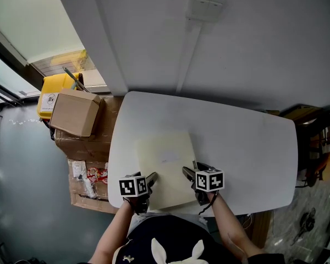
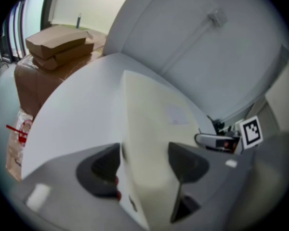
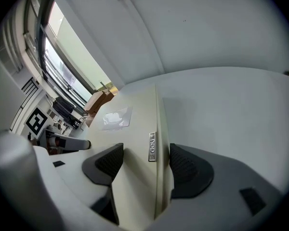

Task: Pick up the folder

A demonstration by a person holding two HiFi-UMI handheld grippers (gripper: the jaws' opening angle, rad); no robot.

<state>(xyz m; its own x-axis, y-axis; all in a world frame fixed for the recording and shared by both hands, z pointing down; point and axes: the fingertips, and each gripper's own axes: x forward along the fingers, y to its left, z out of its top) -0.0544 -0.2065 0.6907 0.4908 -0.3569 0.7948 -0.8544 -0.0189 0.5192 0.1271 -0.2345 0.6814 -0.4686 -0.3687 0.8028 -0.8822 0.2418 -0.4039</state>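
Note:
A cream folder (image 1: pixel 166 161) lies on the white table (image 1: pixel 253 147), its near edge at the table's front edge. My left gripper (image 1: pixel 152 178) holds its near left corner and my right gripper (image 1: pixel 186 172) its near right corner. In the left gripper view the folder (image 2: pixel 154 119) runs edge-on between the jaws of the left gripper (image 2: pixel 144 160), which press on it. In the right gripper view the folder (image 3: pixel 130 124), with a small metal label (image 3: pixel 152 146), is pinched by the right gripper (image 3: pixel 147 162). Whether the folder is off the table I cannot tell.
Brown cardboard boxes (image 1: pixel 74 113) are stacked left of the table, with a yellow container (image 1: pixel 54 91) behind them. A white wall with a cable duct (image 1: pixel 190 54) stands behind the table. Dark clutter (image 1: pixel 319 147) sits at the right edge.

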